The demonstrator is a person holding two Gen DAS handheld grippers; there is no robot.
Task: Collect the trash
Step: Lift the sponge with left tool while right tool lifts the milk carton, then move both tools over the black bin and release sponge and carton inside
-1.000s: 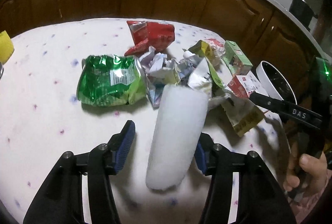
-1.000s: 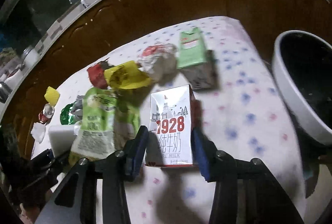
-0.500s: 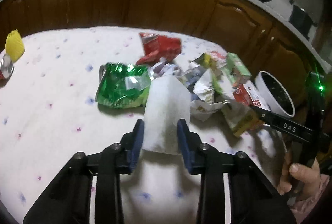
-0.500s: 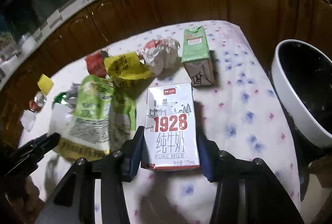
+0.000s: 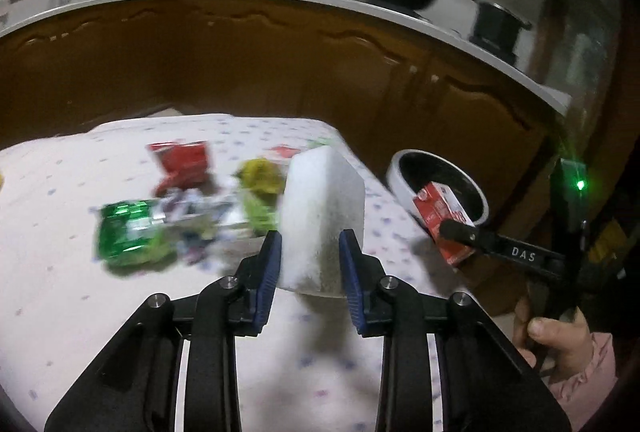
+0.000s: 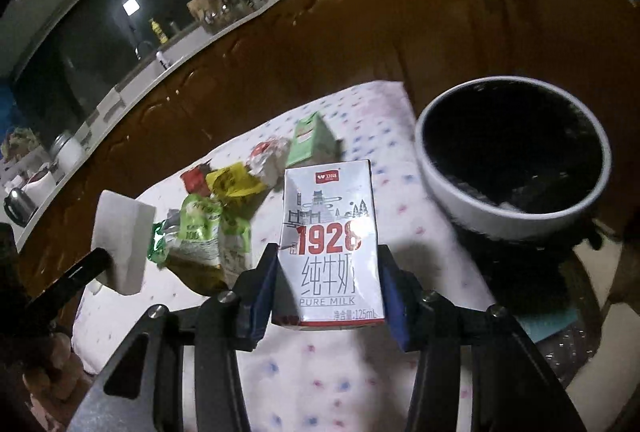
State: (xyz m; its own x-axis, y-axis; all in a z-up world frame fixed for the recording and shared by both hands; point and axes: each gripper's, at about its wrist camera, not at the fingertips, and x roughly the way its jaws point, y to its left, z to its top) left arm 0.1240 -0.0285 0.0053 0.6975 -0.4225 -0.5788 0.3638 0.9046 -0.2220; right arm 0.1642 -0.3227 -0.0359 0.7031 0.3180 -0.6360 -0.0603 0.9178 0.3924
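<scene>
My left gripper (image 5: 310, 236) is shut on a white foam block (image 5: 320, 199) and holds it upright above the dotted tablecloth (image 5: 60, 292). My right gripper (image 6: 328, 252) is shut on a white "1928" pure milk carton (image 6: 330, 232), lifted off the cloth. In the left wrist view this carton (image 5: 440, 216) hangs in front of the white-rimmed bin (image 5: 400, 171) with a dark inside. In the right wrist view the bin (image 6: 480, 207) stands right of the carton, beyond the table edge, and the foam block (image 6: 120, 240) shows at left.
A trash pile lies mid-table: green bag (image 5: 128, 232), red wrapper (image 5: 184, 159), yellow wrapper (image 5: 260, 175), green carton (image 6: 310, 139), green pouch (image 6: 196, 232). Brown cabinets (image 5: 280, 63) run behind the table. A person's hand (image 5: 552, 332) grips the right tool.
The left jaws closed on the foam block and lifted it off the cloth toward the right. The right gripper raised the milk carton and carried it toward the bin.
</scene>
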